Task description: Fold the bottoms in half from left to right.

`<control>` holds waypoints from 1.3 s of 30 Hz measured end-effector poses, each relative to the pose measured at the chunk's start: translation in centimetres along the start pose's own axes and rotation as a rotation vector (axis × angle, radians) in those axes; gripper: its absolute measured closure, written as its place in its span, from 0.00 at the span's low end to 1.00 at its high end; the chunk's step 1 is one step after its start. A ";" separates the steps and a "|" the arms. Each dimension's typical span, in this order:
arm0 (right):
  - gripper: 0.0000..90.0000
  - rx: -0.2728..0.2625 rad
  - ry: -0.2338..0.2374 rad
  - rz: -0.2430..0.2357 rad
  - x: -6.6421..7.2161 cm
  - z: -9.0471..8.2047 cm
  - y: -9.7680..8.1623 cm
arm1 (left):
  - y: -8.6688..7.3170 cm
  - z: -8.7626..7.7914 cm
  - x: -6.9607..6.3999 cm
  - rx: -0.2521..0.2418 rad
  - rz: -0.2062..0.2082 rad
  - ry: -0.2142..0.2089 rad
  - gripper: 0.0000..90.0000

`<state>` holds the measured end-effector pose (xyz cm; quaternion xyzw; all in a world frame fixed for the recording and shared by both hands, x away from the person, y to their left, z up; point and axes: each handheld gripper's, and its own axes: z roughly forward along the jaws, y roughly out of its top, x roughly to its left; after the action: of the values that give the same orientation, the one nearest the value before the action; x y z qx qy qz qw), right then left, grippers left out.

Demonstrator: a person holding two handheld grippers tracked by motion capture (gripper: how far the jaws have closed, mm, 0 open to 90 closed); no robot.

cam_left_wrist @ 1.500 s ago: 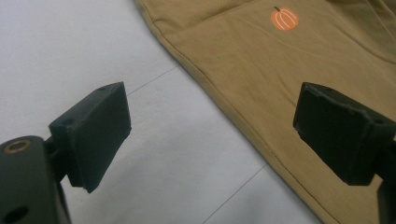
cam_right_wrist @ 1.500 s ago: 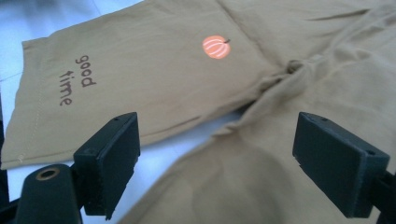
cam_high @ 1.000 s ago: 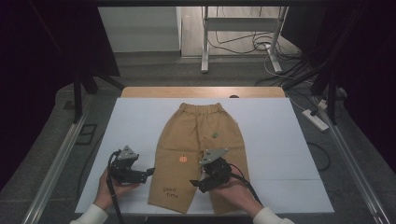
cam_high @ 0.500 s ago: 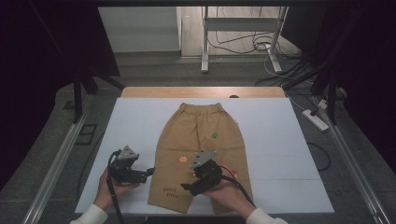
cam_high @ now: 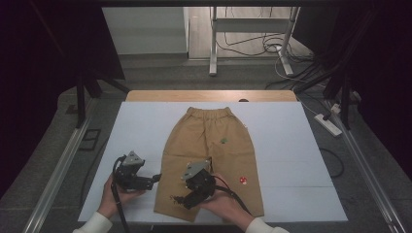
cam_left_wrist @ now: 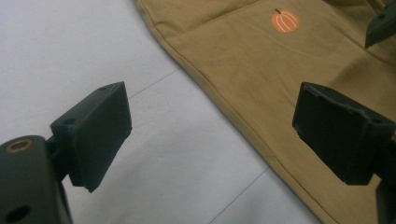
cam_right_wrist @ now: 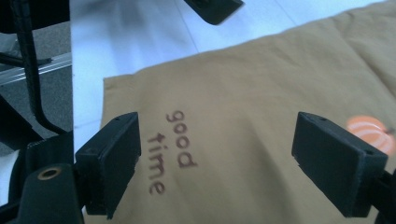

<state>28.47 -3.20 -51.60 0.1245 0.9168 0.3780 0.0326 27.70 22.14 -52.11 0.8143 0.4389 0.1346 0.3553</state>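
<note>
From above, my right gripper (cam_high: 187, 199) has swung down and to the left over the last second, from mid-leg to the lower part of the left trouser leg, so it now sits over the hem end of the tan trousers (cam_high: 214, 145) lying flat on the white table cover (cam_high: 291, 160). My left gripper (cam_high: 154, 177) has not moved; it rests just off the cloth's outer edge. I judge I am lining up both tools to take that leg end for a fold.

In the left gripper view, my jaws stand wide with nothing between them; the trouser side edge (cam_left_wrist: 224, 107) runs diagonally ahead, and an orange pumpkin patch (cam_left_wrist: 285, 21) lies beyond, which the high view hides under my right tool.

In the right gripper view, my jaws are spread wide and empty above the cloth, straddling the printed words "good time" (cam_right_wrist: 170, 149), unreadable from above; the hem corner (cam_right_wrist: 109, 84) lies just ahead.
</note>
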 end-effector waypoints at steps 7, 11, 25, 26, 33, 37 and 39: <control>0.18 0.019 0.020 -0.027 0.9 1.2 0.5 | 0.0 -0.1 0.2 -0.006 -0.005 0.003 0.13; 0.18 0.024 0.025 -0.039 1.3 1.6 0.8 | 0.0 -0.1 0.3 -0.004 -0.008 0.005 0.13; 0.18 0.040 0.042 -0.075 2.5 3.3 1.5 | -0.1 0.0 0.5 -0.001 -0.014 0.005 0.13; 0.18 0.046 0.042 -0.079 2.6 3.4 1.6 | -0.1 0.0 0.5 -0.001 -0.014 0.005 0.13; 0.18 0.054 0.053 -0.100 3.5 4.3 1.9 | -0.1 0.0 0.5 0.002 -0.013 0.005 0.13; 0.18 0.075 0.054 -0.112 3.8 4.9 2.0 | -0.1 0.0 0.6 0.003 -0.013 0.006 0.13; 0.18 0.081 0.048 -0.123 4.0 5.1 2.0 | -0.1 0.0 0.6 0.002 -0.013 0.005 0.13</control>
<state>25.80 2.69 -53.73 0.0599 0.9378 0.3407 0.0285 27.95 22.67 -52.22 0.8115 0.4451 0.1341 0.3541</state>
